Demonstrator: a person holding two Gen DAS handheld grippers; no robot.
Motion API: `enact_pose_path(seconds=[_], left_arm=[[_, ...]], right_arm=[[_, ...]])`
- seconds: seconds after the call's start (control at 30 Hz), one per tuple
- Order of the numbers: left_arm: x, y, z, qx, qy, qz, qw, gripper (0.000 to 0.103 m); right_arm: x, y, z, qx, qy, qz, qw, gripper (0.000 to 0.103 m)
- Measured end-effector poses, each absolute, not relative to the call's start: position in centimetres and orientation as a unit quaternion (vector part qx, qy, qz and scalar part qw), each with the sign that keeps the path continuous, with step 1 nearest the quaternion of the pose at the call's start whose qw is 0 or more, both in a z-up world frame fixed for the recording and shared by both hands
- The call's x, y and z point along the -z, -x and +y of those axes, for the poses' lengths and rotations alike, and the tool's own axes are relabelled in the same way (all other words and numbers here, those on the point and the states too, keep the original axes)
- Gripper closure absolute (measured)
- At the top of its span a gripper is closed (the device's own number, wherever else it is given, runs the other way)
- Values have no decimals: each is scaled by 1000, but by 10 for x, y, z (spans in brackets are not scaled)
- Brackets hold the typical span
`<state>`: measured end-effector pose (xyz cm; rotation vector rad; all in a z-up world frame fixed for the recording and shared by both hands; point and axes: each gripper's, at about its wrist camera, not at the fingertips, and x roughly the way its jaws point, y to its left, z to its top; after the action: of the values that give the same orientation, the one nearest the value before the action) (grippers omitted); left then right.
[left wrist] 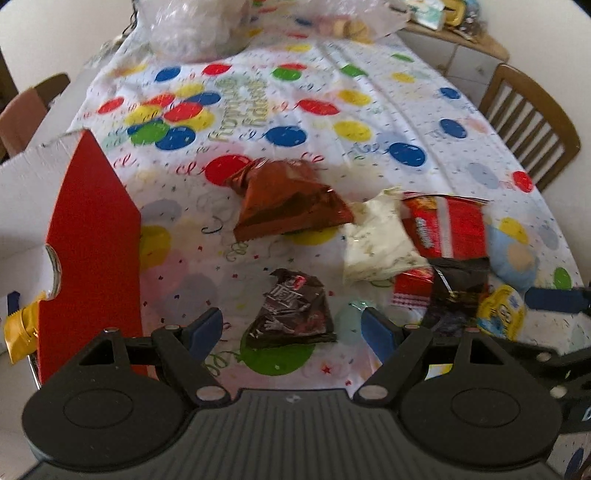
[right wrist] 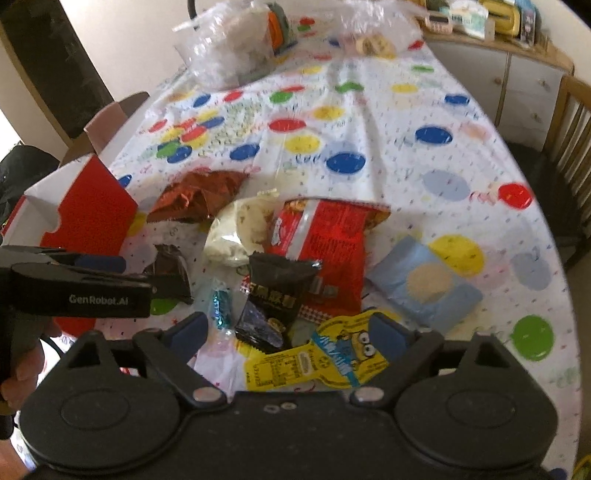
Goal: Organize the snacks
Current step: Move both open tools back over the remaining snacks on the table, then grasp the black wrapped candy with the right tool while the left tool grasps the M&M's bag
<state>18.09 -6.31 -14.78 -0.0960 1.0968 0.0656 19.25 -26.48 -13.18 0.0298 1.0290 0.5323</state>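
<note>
My left gripper (left wrist: 291,326) hangs with its jaws wide over a dark crumpled packet (left wrist: 291,314), nothing pinched. My right gripper (right wrist: 291,330) is also spread, over a yellow cartoon sachet (right wrist: 317,363) whose lower edge my tool body hides; I can't tell whether the pads touch it. A black pouch (right wrist: 275,295) overlaps a red bag (right wrist: 328,240), so both are partly covered, and the print is too blurred to read. Beside them lie a cream packet (left wrist: 376,240), a pale blue packet (right wrist: 424,284) and a brown foil bag (left wrist: 288,199). The red box (left wrist: 92,236) is cut off at the left. Beyond, the balloon-print tablecloth (left wrist: 369,122) runs to clear plastic bags (left wrist: 192,29), a wooden chair (left wrist: 532,118) and a cabinet (right wrist: 517,85).
</note>
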Motion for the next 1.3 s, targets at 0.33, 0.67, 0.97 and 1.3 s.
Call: enact_pose_path(seconds=[0.33,0.67,0.97,1.3], left_arm=[[161,-195,-55,-26,73,546,834,38],[166,-197,-53,-25,79,549,832,59],[164,-192,-54,-27,77,541,837,72],[150,-173,-50,-29,91,530,842,73]], right_arm=[[148,-209,-241,-240,-27,523,818,28],[148,-210,-230,-233,-23,528,817,60],[147,-207,-236,-226,-30,525,820,74],[130,-191,-241,-230,-39,512,827,75]])
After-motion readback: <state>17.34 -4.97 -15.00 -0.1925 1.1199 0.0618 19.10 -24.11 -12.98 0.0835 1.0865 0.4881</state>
